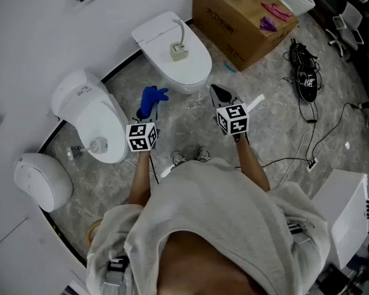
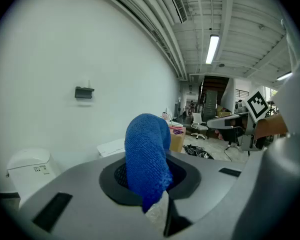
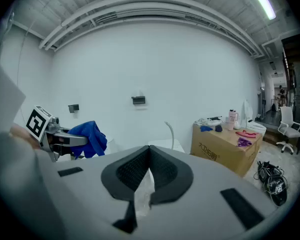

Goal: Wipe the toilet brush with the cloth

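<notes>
The toilet brush point(image 1: 179, 47), a curved white handle in a small square holder, stands on the closed lid of a white toilet point(image 1: 190, 66) by the wall. In the right gripper view the brush handle point(image 3: 170, 132) rises beyond the jaws. My left gripper point(image 1: 149, 110) is shut on a blue cloth point(image 1: 152, 97), held in the air left of that toilet. The cloth point(image 2: 147, 154) fills the space between the jaws and hangs over them. My right gripper point(image 1: 221, 93) is shut with nothing in it, level with the toilet's front right and apart from the brush.
A second white toilet point(image 1: 89, 112) stands at the left, with a rounded white unit point(image 1: 40, 180) beyond it. A cardboard box point(image 1: 243, 17) with small items on top sits behind the first toilet. Black cables point(image 1: 304, 72) lie on the marble floor at the right. A white cabinet point(image 1: 347, 214) stands at lower right.
</notes>
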Demonstrator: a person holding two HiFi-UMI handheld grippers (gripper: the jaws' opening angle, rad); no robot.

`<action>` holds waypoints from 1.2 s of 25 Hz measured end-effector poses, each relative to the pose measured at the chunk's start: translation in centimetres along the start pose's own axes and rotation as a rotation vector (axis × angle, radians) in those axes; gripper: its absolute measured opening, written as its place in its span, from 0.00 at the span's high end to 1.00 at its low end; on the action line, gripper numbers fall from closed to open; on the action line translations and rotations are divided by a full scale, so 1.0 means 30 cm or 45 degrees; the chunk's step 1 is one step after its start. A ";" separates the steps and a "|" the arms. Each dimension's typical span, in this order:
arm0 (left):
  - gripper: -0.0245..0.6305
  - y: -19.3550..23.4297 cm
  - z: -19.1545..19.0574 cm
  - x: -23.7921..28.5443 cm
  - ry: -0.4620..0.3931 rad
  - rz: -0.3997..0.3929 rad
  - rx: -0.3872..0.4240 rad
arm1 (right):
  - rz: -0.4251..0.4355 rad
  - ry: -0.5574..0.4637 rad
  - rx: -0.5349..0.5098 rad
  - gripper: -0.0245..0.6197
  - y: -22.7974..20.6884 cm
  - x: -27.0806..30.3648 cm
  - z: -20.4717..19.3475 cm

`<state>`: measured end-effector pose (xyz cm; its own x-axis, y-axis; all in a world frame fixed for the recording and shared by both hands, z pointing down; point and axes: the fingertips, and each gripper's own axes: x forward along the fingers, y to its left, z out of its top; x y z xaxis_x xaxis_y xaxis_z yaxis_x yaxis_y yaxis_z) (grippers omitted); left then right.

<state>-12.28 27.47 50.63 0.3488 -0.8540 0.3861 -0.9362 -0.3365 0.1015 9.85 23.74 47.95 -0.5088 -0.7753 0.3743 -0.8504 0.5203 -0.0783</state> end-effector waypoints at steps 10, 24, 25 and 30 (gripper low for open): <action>0.85 -0.052 0.006 0.057 0.015 0.022 0.014 | 0.026 -0.027 -0.007 0.91 -0.070 0.010 0.004; 0.85 -0.150 0.006 0.150 0.044 0.094 0.021 | 0.130 -0.018 -0.043 0.91 -0.197 0.048 -0.011; 0.85 -0.155 0.003 0.156 0.048 0.095 0.018 | 0.129 -0.015 -0.041 0.91 -0.206 0.052 -0.013; 0.85 -0.144 0.000 0.221 0.060 0.094 0.011 | 0.129 -0.009 -0.041 0.91 -0.243 0.106 -0.007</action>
<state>-5.92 23.25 52.76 0.2762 -0.8569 0.4351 -0.9588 -0.2768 0.0637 14.44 17.55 49.90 -0.5927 -0.7207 0.3597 -0.7900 0.6071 -0.0854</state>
